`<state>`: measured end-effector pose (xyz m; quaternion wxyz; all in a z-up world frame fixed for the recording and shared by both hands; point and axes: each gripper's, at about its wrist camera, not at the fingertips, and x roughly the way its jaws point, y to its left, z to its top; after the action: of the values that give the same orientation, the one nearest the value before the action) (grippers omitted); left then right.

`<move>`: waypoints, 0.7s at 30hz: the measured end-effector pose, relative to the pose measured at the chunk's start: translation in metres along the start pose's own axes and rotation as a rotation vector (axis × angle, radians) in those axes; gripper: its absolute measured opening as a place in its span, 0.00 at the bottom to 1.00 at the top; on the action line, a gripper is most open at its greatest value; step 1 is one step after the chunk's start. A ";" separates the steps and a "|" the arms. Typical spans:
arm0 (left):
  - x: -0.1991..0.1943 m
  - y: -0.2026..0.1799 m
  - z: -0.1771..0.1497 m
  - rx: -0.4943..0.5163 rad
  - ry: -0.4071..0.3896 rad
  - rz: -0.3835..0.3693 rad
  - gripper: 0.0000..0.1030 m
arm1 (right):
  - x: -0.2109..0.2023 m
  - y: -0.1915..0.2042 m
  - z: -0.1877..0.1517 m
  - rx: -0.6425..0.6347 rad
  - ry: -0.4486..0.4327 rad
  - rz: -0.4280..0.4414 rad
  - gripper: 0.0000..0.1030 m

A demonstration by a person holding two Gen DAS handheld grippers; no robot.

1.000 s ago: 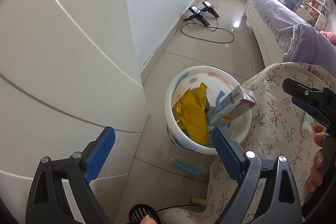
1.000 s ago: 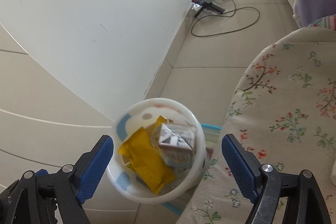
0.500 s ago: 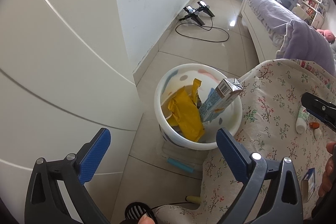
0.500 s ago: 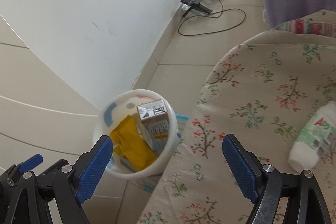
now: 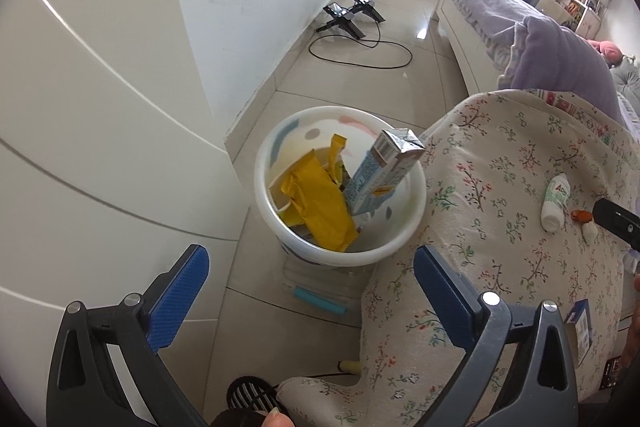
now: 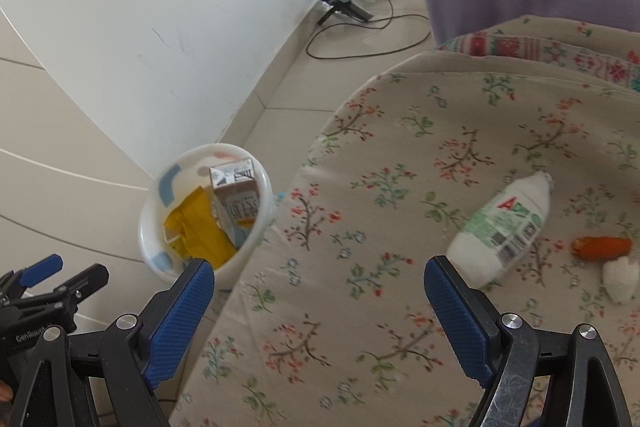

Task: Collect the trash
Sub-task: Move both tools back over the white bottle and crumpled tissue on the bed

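Observation:
A white bin [image 5: 400, 243] stands on the floor against the floral-covered surface [image 5: 500, 227]. It holds a yellow wrapper [image 5: 320, 199] and a drink carton [image 5: 384, 171] that leans on the rim. My left gripper [image 5: 310, 255] hangs open above the bin's near edge, with nothing between its fingers. My right gripper [image 6: 319, 265] is open over the floral cloth [image 6: 360, 307], with the bin [image 6: 148, 227] to its left. A white bottle with a green label [image 6: 504, 227] lies just beyond its right finger, beside an orange scrap [image 6: 600, 247] and a white crumpled bit [image 6: 620, 279].
A small blue box [image 5: 580, 323] lies on the cloth near the right edge. A clear container with a teal strip [image 5: 320, 301] sits under the bin. Black stands with a looped cable [image 5: 352, 15] lie on the tiles by the wall. A bed with a purple blanket [image 5: 560, 59] stands beyond.
The carton has settled from the rim deeper into the bin. Both grippers have pulled back from the bin; the right one swung right over the cloth, bringing the bottle into view.

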<state>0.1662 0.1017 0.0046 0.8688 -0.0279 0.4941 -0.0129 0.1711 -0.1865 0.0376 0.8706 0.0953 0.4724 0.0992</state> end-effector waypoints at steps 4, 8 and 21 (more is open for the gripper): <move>-0.003 -0.012 -0.004 0.016 0.005 -0.022 1.00 | -0.009 -0.010 -0.009 -0.019 0.010 -0.024 0.87; -0.006 -0.023 -0.008 0.033 0.016 -0.044 1.00 | -0.015 -0.021 -0.018 -0.021 0.028 -0.039 0.87; -0.006 -0.057 -0.019 0.096 0.046 -0.083 1.00 | -0.043 -0.074 -0.044 0.025 0.056 -0.099 0.87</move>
<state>0.1473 0.0444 0.0031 0.8564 -0.0064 0.5111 -0.0730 0.1174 -0.2658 0.0290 0.8595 0.0799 0.5020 0.0528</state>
